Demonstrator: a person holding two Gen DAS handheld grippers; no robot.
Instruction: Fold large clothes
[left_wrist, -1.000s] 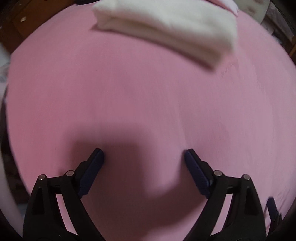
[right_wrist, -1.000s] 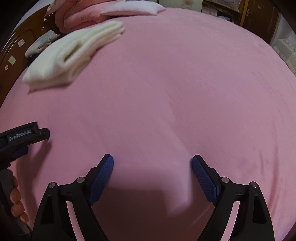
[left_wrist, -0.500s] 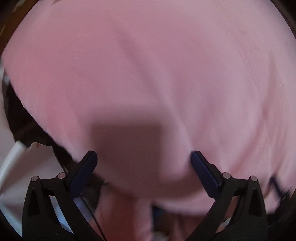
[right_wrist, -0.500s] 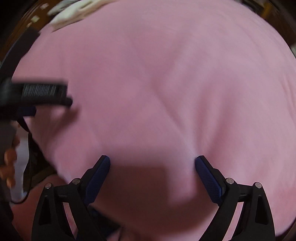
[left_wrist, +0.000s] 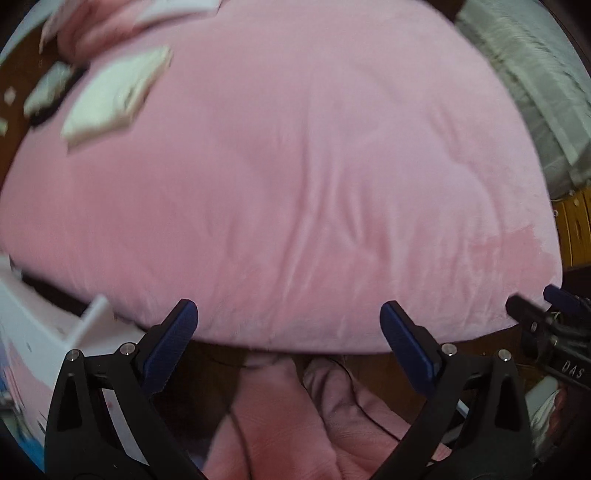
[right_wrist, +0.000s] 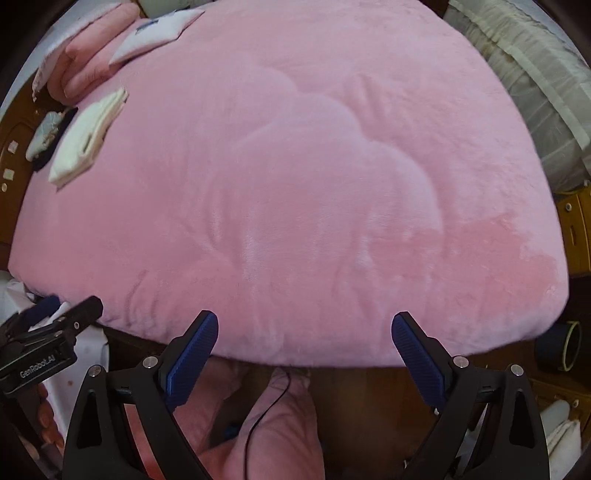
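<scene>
- I am holding my left gripper (left_wrist: 288, 325) above the near edge of the bed, its two blue pads spread wide with nothing between them but air.
- I am holding my right gripper (right_wrist: 304, 336) the same way, pointing steeply down; its jaws are spread wide and nothing is caught between them.
- The pink blanket (right_wrist: 295, 184) is covering the whole bed, lying mostly smooth with soft rounded wrinkles in the middle and small creases near the front edge.
- The folded white garment (right_wrist: 86, 138) is lying far off at the left side of the bed, on the blanket, well apart from both my grippers; in the left wrist view it (left_wrist: 114, 99) is showing blurred at the upper left.
- Beyond it, pink pillows (right_wrist: 92, 55) and a white pillow (right_wrist: 155, 33) are sitting at the far left corner.
- A small heap of pale and dark cloth (right_wrist: 48, 136) is lying just beside the folded garment, at the bed's edge.
- A grey-white curtain (right_wrist: 524, 74) is hanging at the far right.
- Below the bed's edge, my pink trouser legs (right_wrist: 273, 435) are showing, with a thin black cable (right_wrist: 273, 402) running across them.
- My fingers (right_wrist: 46, 424) are wrapping around the left gripper's handle at the lower left of the right wrist view.
</scene>
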